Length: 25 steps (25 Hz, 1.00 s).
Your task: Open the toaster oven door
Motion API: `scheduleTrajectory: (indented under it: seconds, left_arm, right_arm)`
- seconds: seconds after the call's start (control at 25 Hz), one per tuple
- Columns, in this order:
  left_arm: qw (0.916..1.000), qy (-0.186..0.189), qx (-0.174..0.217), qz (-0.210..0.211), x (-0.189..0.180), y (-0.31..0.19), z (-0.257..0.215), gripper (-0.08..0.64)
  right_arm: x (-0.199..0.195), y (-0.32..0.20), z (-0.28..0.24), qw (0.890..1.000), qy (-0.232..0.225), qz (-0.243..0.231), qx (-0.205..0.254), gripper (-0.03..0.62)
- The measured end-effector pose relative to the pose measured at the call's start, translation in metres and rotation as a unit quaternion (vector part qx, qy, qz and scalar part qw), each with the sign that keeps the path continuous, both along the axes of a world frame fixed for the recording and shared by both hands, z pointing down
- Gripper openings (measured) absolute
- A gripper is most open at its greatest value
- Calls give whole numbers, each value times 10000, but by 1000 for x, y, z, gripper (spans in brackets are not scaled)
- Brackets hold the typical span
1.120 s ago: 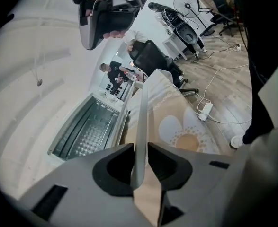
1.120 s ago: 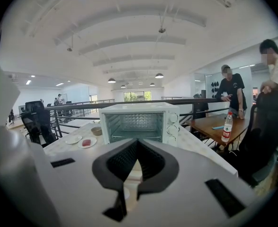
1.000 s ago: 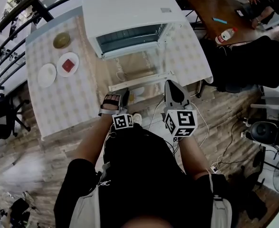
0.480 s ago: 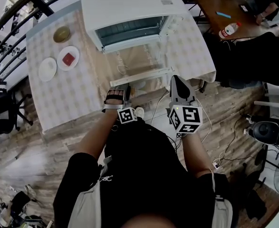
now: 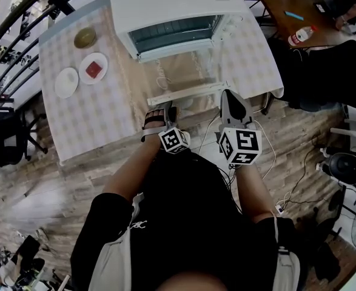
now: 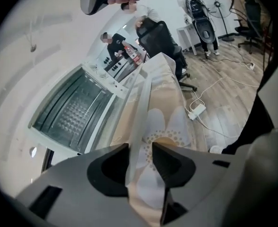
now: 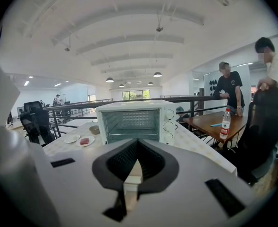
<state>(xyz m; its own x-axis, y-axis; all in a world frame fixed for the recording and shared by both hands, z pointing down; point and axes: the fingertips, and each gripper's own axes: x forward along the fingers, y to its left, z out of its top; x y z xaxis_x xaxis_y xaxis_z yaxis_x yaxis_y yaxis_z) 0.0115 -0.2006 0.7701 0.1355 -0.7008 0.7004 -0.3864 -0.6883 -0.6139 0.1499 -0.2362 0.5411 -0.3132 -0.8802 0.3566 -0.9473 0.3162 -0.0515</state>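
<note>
When scanning from left of the oven (image 5: 171, 11), meet first a bowl (image 5: 85, 38), a plate with a red piece (image 5: 93, 69) and a bare plate (image 5: 67, 82) on the bench (image 5: 99, 121), well apart from the oven and clear of the door's swing. At the oven's front, find the door (image 5: 182, 76) already dropped flat, handle (image 5: 190, 93) at the edge farthest from the oven; judge the task as good as done. Note the left gripper (image 5: 163, 107) at the handle's left end, fingers (image 6: 109, 170) just eased apart to a middling gap, handle between them but no squeeze on it: probably a release, with the door able to rest open unaided. Further right, see the right gripper (image 5: 228, 93) just beside the handle's other end, fingers pressed together on nothing, likely kept there only as a spare. Well right of the oven, spot a bottle (image 5: 303, 36) on another table, no part of this job.
</note>
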Motion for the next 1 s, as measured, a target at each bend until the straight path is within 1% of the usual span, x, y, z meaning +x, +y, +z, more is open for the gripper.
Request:
scheduleTrajectory:
  seconds: [0.2,0.44,0.64,0.84,1.0]
  left_arm:
    - [9975,513,-244,-413,0,-1,5,78]
    - [9964,627,-138,-551,-1,-3,4,71]
    - [9973,550,-158,-468,1,-2,5,71]
    - [9986,351,-165,-364,-1,-1,6,72]
    - [9990,222,-217,-316,-2,1,5,89]
  right_arm:
    - [-3,-3,1,10000,10,-42,-7,2]
    - [-3,-5,1,10000,-1,-66,-7,2]
    - [-6,-4,-3,9999,-20,-105,44,3]
    - [-5,-5,-7,9999,-36,-66,104,2]
    - [-4,-5,-8,9999,-38,-37,125,2]
